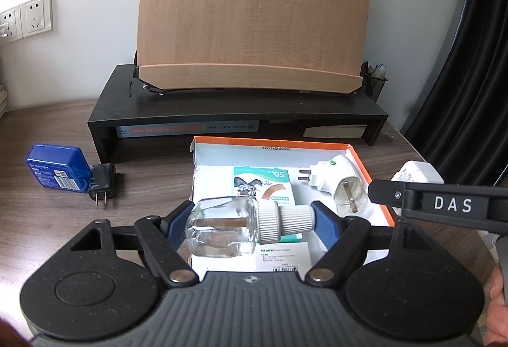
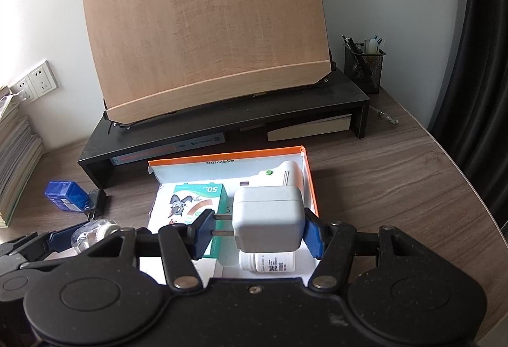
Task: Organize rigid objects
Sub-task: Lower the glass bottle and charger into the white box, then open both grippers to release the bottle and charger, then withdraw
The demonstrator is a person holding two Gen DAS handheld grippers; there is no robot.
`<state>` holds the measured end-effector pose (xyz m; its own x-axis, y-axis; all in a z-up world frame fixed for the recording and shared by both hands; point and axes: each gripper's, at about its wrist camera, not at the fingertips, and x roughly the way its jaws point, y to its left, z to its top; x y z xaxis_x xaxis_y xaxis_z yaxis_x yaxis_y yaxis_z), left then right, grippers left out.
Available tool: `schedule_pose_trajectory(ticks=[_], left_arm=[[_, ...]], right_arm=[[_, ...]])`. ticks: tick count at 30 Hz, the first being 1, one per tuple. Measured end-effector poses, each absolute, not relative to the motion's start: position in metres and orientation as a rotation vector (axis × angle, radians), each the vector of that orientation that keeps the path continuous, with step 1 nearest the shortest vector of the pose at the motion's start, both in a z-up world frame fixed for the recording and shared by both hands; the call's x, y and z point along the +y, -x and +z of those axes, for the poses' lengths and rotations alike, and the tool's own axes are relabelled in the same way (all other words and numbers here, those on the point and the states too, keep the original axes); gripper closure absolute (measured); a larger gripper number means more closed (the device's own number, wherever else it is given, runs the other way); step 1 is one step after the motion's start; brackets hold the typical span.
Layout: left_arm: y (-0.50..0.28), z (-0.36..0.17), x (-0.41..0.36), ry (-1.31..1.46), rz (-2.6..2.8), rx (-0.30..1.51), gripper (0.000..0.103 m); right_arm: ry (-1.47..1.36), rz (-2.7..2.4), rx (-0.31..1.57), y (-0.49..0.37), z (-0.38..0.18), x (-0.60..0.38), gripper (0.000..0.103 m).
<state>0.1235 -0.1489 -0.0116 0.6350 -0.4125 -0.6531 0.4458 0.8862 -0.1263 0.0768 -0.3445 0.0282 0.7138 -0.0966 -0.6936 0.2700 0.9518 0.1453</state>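
With the left claw (image 1: 250, 221) gripping the clear bottle (image 1: 222, 228) and the right claw (image 2: 257, 234) clamping the white adapter (image 2: 268, 221) above the orange box (image 2: 309, 188) mid-tabletop, lower each gently into bare spots.

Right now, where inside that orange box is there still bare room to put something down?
The orange box is crowded: green carton on the left, white plug-in device at the back right, pill bottle in front. The only bare strip is between carton and pill bottle. Outside, the table right of the box is free.
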Motion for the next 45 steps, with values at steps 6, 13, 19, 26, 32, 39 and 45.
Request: schedule_pose_trajectory(ticks=[6, 13, 19, 26, 32, 39, 45], left_arm=[[-0.131, -0.015, -0.151, -0.05, -0.487, 0.742, 0.023], [-0.139, -0.02, -0.153, -0.05, -0.477, 0.752, 0.023], [-0.145, -0.026, -0.155, -0.048, -0.474, 0.765, 0.023], [-0.152, -0.032, -0.157, -0.042, -0.473, 0.783, 0.023], [-0.155, -0.034, -0.16, -0.041, -0.479, 0.784, 0.023], [-0.158, -0.035, -0.165, -0.044, -0.48, 0.786, 0.023], [-0.158, -0.037, -0.171, -0.047, -0.489, 0.784, 0.023]], right_arm=[[-0.243, -0.206, 0.759, -0.086, 0.024, -0.348, 0.032], [-0.241, -0.204, 0.772, -0.099, 0.02, -0.351, 0.032], [-0.238, -0.198, 0.789, -0.11, 0.014, -0.351, 0.032], [-0.24, -0.19, 0.813, -0.121, 0.005, -0.35, 0.032], [-0.249, -0.19, 0.823, -0.124, 0.002, -0.351, 0.033], [-0.247, -0.194, 0.826, -0.123, 0.002, -0.355, 0.055], [-0.247, -0.219, 0.779, -0.11, 0.012, -0.362, 0.055]])
